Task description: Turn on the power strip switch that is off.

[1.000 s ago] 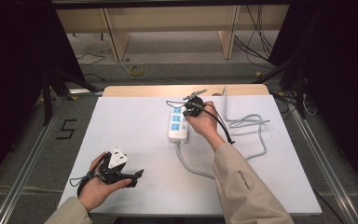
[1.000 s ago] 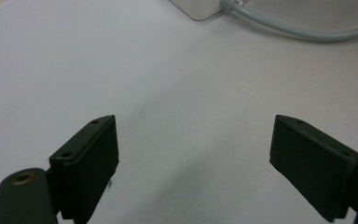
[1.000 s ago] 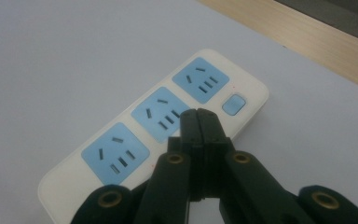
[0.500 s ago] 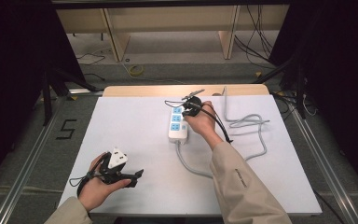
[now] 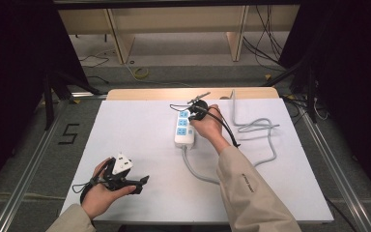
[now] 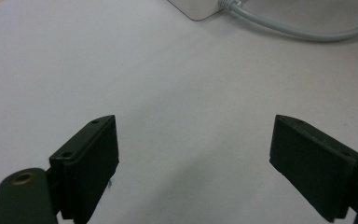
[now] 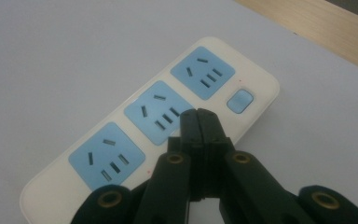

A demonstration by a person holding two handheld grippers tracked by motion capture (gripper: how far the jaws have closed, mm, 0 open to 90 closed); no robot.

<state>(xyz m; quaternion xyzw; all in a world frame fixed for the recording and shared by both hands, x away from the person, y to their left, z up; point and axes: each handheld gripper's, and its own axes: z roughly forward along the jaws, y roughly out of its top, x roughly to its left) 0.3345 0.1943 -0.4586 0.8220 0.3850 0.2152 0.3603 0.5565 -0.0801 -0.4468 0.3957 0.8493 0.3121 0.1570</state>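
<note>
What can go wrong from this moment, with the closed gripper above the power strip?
1. The right gripper, jaws shut, hovers over the power strip beside the blue switch; a small aiming error might hit a socket or the edge instead.
2. The strip lies loose on the white table; a sideways push could slide it, since the left gripper is open and far from it.
3. The grey cable loops near the right forearm and may snag.

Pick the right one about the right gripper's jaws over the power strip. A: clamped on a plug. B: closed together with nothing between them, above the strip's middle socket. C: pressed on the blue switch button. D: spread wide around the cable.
B: in the right gripper view the right gripper has its black jaws shut against each other, holding nothing, over the middle blue socket of the white three-socket power strip.
</note>
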